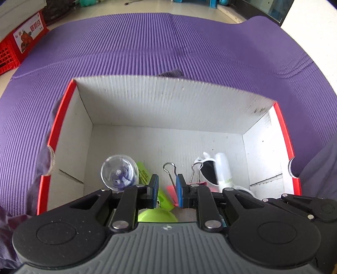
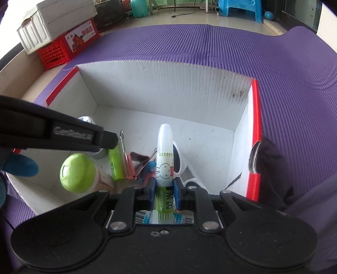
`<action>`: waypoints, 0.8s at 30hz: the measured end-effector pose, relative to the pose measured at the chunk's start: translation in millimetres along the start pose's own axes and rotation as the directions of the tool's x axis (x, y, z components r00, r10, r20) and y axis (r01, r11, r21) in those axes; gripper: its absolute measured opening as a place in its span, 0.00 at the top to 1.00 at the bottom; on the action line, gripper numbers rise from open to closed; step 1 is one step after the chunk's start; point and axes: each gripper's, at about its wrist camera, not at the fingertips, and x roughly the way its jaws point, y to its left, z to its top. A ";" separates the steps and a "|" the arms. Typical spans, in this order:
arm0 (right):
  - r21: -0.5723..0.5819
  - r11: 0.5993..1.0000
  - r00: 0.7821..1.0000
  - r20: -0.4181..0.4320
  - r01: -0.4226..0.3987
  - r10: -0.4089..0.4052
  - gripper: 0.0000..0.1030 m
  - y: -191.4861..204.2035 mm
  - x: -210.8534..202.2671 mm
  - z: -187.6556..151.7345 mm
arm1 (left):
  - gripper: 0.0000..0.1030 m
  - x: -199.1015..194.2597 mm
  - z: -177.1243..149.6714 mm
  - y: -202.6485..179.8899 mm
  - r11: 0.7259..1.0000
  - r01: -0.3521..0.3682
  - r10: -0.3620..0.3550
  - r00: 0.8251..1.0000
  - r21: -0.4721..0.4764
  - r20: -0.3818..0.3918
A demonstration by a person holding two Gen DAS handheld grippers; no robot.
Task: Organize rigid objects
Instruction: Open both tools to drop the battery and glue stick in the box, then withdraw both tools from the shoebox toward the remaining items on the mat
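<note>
A white box with red rims [image 1: 172, 109] [image 2: 168, 88] lies on the purple mat. In it are a clear ball [image 1: 119, 172], a green marker [image 1: 145, 175] [image 2: 115, 164], a red binder clip [image 1: 173, 189] [image 2: 134, 166], white sunglasses [image 1: 208, 170] [image 2: 179, 160] and a green-capped tube [image 2: 78, 172]. My left gripper [image 1: 167, 190] is open above the binder clip, holding nothing. My right gripper [image 2: 165, 190] is shut on a white glue stick with a rabbit print [image 2: 165, 158], held over the box; it also shows in the left wrist view [image 1: 224, 170].
The purple ribbed mat [image 1: 168, 42] [image 2: 210, 46] surrounds the box. A red crate [image 1: 21, 42] [image 2: 65, 46] with a white crate [image 2: 52, 21] on it stands far left. A blue stool [image 2: 240, 8] is at the back.
</note>
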 end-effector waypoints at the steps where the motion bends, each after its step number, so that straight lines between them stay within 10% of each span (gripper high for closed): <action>1: -0.001 1.000 1.000 -0.002 -0.002 0.002 0.84 0.0 1.0 0.3 | 0.83 1.3 -1.3 0.6 1.000 0.001 -0.001 1.000 -0.004 -0.003; 24: 0.042 0.997 0.996 0.066 -0.062 0.059 0.71 0.0 -69.6 -11.0 | 0.83 -80.1 -36.1 -6.9 1.000 0.013 -0.014 0.996 0.018 0.093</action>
